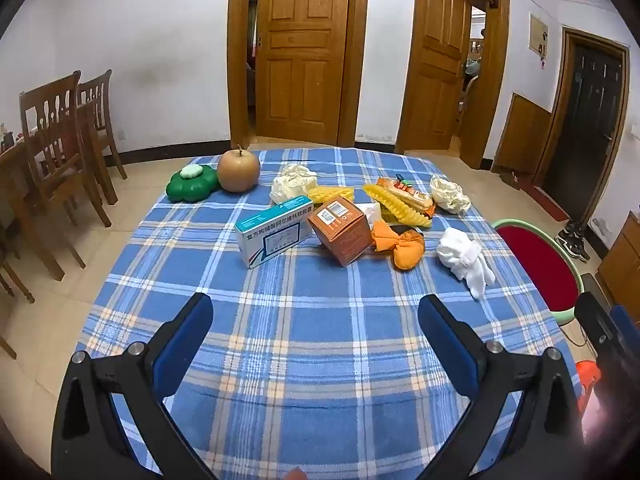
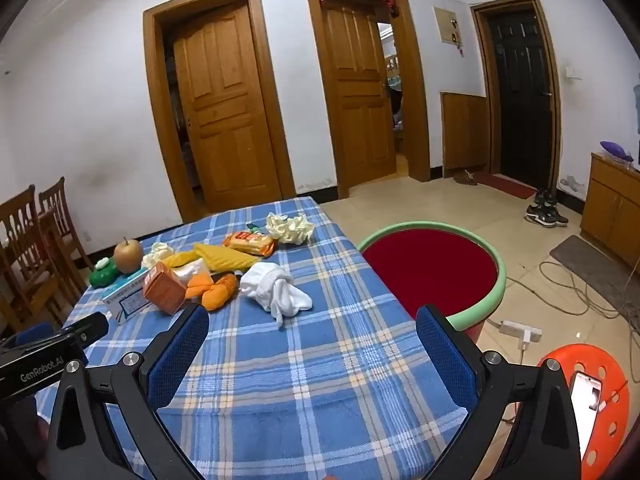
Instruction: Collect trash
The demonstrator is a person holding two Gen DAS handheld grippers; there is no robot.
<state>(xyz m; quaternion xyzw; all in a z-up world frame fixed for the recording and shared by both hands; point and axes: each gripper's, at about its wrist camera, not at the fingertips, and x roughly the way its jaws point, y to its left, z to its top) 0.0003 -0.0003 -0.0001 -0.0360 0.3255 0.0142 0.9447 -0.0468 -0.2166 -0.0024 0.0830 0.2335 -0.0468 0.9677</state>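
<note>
On the blue plaid tablecloth [image 1: 304, 344] lie a white crumpled tissue [image 1: 464, 258] [image 2: 274, 286], two cream paper balls [image 1: 293, 182] [image 1: 449, 194], a blue-white medicine box [image 1: 274, 230], an orange carton [image 1: 342, 234] [image 2: 164, 286], an orange wrapper [image 1: 398, 246], a snack packet [image 1: 408, 194] [image 2: 250, 242] and yellow ridged pieces [image 1: 394, 206]. A red bin with a green rim [image 2: 436, 268] [image 1: 540, 260] stands right of the table. My left gripper [image 1: 316, 320] is open and empty, short of the items. My right gripper [image 2: 312, 332] is open and empty, near the white tissue.
A brown apple [image 1: 239, 170] and a green clover-shaped box [image 1: 192, 184] sit at the table's far left. Wooden chairs [image 1: 60, 140] stand left. An orange stool [image 2: 592, 396] with a phone, a power strip [image 2: 520, 330] and cables lie on the floor at right.
</note>
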